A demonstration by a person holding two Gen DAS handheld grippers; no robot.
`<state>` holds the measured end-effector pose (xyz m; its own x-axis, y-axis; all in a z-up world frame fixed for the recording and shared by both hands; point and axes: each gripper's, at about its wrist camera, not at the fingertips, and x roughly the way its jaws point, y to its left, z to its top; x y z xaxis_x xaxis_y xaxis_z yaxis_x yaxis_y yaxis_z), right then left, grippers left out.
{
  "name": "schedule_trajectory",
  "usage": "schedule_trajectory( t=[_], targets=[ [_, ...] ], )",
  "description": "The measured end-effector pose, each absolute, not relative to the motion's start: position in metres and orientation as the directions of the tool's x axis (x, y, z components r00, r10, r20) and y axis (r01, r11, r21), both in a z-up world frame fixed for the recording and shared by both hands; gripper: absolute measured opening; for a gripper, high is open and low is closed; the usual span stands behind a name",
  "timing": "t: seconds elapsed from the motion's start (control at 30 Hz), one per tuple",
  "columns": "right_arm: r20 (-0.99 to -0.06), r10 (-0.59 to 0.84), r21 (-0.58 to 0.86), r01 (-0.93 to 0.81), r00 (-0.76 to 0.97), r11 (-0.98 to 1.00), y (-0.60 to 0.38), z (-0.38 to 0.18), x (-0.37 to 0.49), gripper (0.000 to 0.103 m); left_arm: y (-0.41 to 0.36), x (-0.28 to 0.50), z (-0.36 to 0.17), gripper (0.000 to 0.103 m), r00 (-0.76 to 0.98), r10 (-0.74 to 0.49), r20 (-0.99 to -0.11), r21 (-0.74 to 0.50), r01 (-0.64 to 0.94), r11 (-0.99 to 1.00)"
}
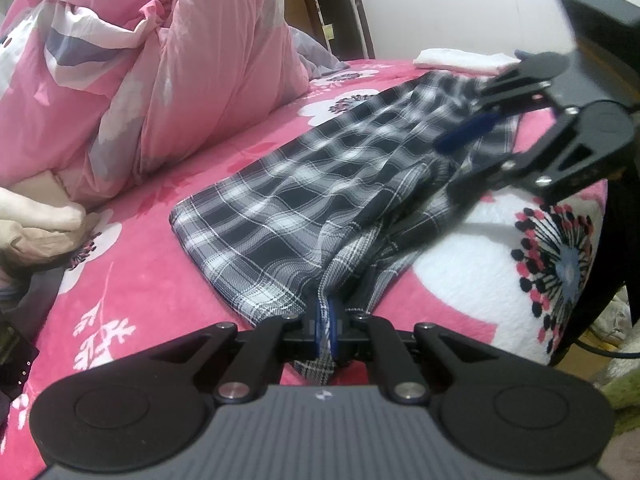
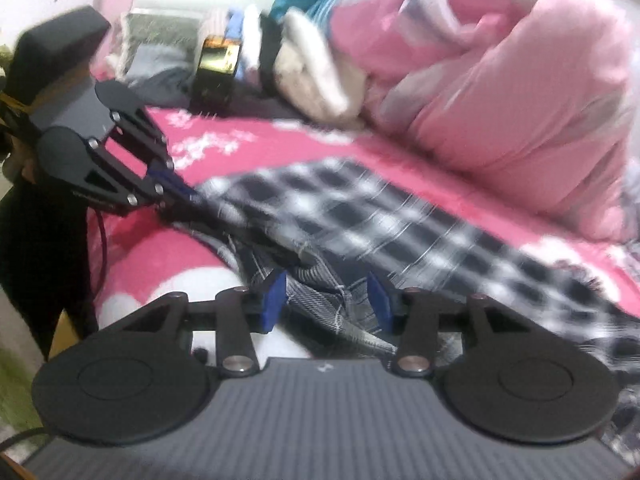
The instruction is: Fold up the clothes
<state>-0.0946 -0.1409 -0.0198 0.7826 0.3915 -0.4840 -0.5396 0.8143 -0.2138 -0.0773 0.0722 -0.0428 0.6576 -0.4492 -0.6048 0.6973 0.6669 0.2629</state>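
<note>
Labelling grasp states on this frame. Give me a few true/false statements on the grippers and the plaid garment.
1. The left gripper is shut on the plaid garment. True.
2. The right gripper is clamped on the garment. False: its pads stand apart, with cloth loose between them.
3. The garment lies on a pink floral bedspread. True.
4. A folded white cloth lies on top of the garment. False: it lies on the bed beyond the garment's far end.
5. The pink duvet is spread flat. False: it is heaped up beside the garment.
</note>
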Motion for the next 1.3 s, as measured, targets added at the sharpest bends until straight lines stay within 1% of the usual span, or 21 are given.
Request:
schedule_trajectory(
  t=[0.03,0.07,0.1,0.13,0.23,0.3,0.4,0.43,0.47,0.5,0.53,0.57,0.6,0.67,0.77,0.87,0.97,1.0,1.1,1.17,1.3],
  targets=[
    [-0.501,0.396,-0.205,-0.549,0.77,0.81,-0.141,-0.021,-0.088,0.041,0.072,-0.078,-0.043,0.005,0.658,-0.449,-0.604,0.264,0.697,0.666],
    [-0.525,0.393,-0.194,-0.555,0.755,0.809,-0.141,-0.022,-0.082,0.024,0.072,-0.078,-0.043,0.005,0.659,-0.45,-0.603,0.266,0.697,0.665],
    [-0.549,0.389,-0.184,-0.561,0.74,0.807,-0.14,-0.022,-0.077,0.009,0.073,-0.078,-0.043,0.005,0.662,-0.45,-0.6,0.27,0.697,0.665],
    [-0.556,0.371,-0.206,-0.556,0.743,0.805,-0.137,-0.022,-0.076,0.002,0.073,-0.078,-0.043,0.005,0.664,-0.451,-0.596,0.273,0.696,0.664],
    [-0.472,0.314,-0.318,-0.492,0.823,0.81,-0.128,-0.017,-0.089,0.002,0.072,-0.079,-0.044,0.005,0.667,-0.453,-0.591,0.283,0.698,0.658],
    [-0.422,0.236,-0.474,-0.435,0.875,0.765,-0.112,-0.034,-0.098,0.002,0.072,-0.08,-0.044,0.005,0.668,-0.455,-0.589,0.289,0.7,0.653],
    [-0.37,0.088,-0.72,-0.345,0.925,0.603,-0.089,-0.076,-0.103,0.005,0.073,-0.081,-0.045,0.005,0.666,-0.458,-0.588,0.293,0.704,0.647],
    [-0.326,0.066,-0.792,-0.31,0.943,0.527,-0.084,-0.09,-0.108,0.006,0.073,-0.081,-0.045,0.005,0.665,-0.459,-0.589,0.293,0.705,0.646],
    [-0.277,0.053,-0.838,-0.268,0.96,0.476,-0.079,-0.096,-0.113,0.006,0.073,-0.081,-0.045,0.005,0.665,-0.46,-0.589,0.292,0.705,0.646],
    [-0.269,0.035,-0.851,-0.255,0.962,0.459,-0.077,-0.096,-0.115,0.007,0.074,-0.081,-0.045,0.005,0.664,-0.461,-0.589,0.291,0.706,0.646],
    [-0.272,0.023,-0.841,-0.249,0.962,0.48,-0.081,-0.091,-0.115,0.014,0.074,-0.081,-0.045,0.005,0.664,-0.462,-0.588,0.29,0.706,0.646],
    [-0.276,0.012,-0.83,-0.244,0.961,0.502,-0.086,-0.086,-0.116,0.027,0.075,-0.081,-0.045,0.005,0.663,-0.463,-0.588,0.289,0.707,0.646],
    [-0.279,0.0,-0.818,-0.238,0.96,0.524,-0.09,-0.081,-0.117,0.03,0.075,-0.08,-0.045,0.005,0.663,-0.464,-0.587,0.288,0.707,0.646],
    [-0.348,0.038,-0.725,-0.295,0.937,0.622,-0.109,-0.063,-0.12,0.04,0.076,-0.08,-0.046,0.005,0.662,-0.466,-0.587,0.288,0.709,0.644],
    [-0.418,0.073,-0.621,-0.343,0.906,0.704,-0.138,-0.044,-0.124,0.046,0.077,-0.08,-0.045,0.005,0.659,-0.47,-0.587,0.28,0.71,0.646],
    [-0.459,0.101,-0.517,-0.358,0.883,0.778,-0.159,-0.028,-0.124,0.046,0.077,-0.08,-0.045,0.005,0.661,-0.468,-0.586,0.279,0.707,0.65],
    [-0.502,0.198,-0.401,-0.43,0.842,0.809,-0.161,-0.022,-0.118,0.046,0.076,-0.081,-0.045,0.005,0.666,-0.462,-0.587,0.282,0.702,0.654],
    [-0.513,0.213,-0.396,-0.45,0.831,0.8,-0.158,-0.023,-0.116,0.046,0.076,-0.082,-0.045,0.005,0.667,-0.459,-0.588,0.285,0.701,0.654],
    [-0.511,0.155,-0.485,-0.433,0.846,0.76,-0.146,-0.035,-0.103,0.042,0.075,-0.082,-0.045,0.005,0.67,-0.453,-0.589,0.292,0.698,0.654],
    [-0.488,0.156,-0.497,-0.42,0.859,0.759,-0.141,-0.032,-0.098,0.037,0.074,-0.082,-0.045,0.005,0.672,-0.449,-0.589,0.296,0.696,0.654],
    [-0.427,0.091,-0.57,-0.345,0.9,0.745,-0.142,-0.033,-0.091,0.035,0.074,-0.082,-0.045,0.005,0.673,-0.447,-0.589,0.297,0.695,0.655]
  ],
)
